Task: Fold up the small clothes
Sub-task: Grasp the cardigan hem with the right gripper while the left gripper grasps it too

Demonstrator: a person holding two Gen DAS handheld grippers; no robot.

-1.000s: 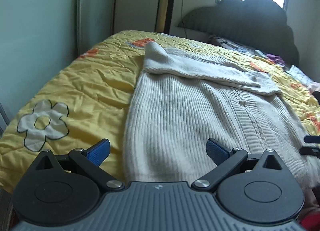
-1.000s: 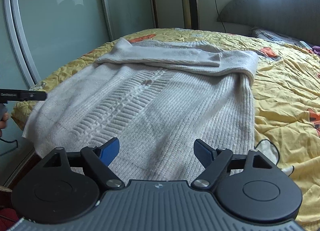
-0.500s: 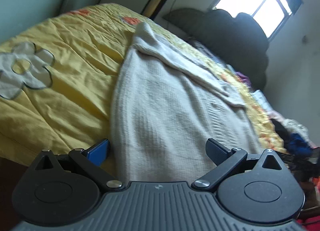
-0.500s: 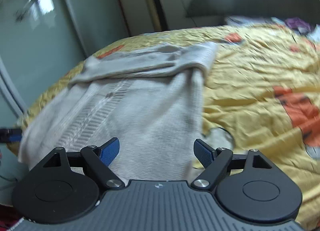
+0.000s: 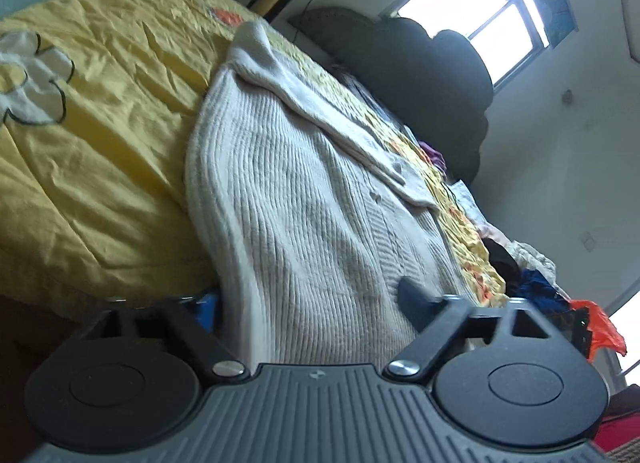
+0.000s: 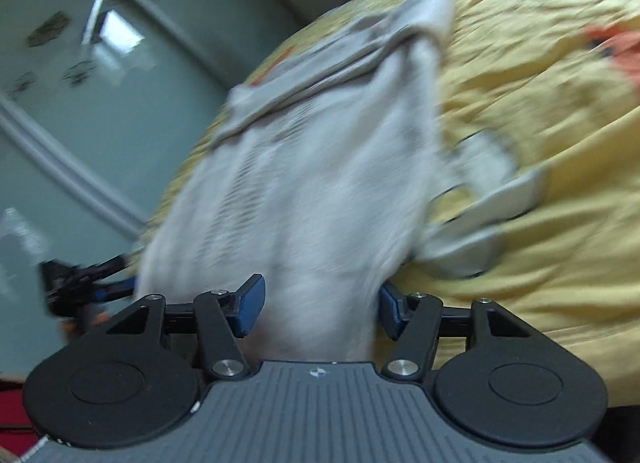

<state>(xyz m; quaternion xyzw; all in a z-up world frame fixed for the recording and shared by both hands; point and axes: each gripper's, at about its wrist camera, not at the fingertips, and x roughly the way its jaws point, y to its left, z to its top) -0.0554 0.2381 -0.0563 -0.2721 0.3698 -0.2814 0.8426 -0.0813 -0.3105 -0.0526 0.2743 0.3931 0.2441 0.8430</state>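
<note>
At the near edge of the bed, both grippers had rolled and dipped since a second earlier, their jaws then wide. Left gripper (image 5: 308, 299) was closing, the sweater (image 5: 304, 199) hem between its fingers, pads not visibly pressing. Right gripper (image 6: 320, 305) was likewise closing around the opposite hem corner; contact could not be judged through blur. Sweater lay flat on the yellow quilt (image 5: 100, 135), sleeve folded across its far end. Only the left view showed the headboard (image 5: 432, 75) and window (image 5: 492, 11); only the right showed the glass wardrobe doors (image 6: 100, 75) and the other gripper.
</note>
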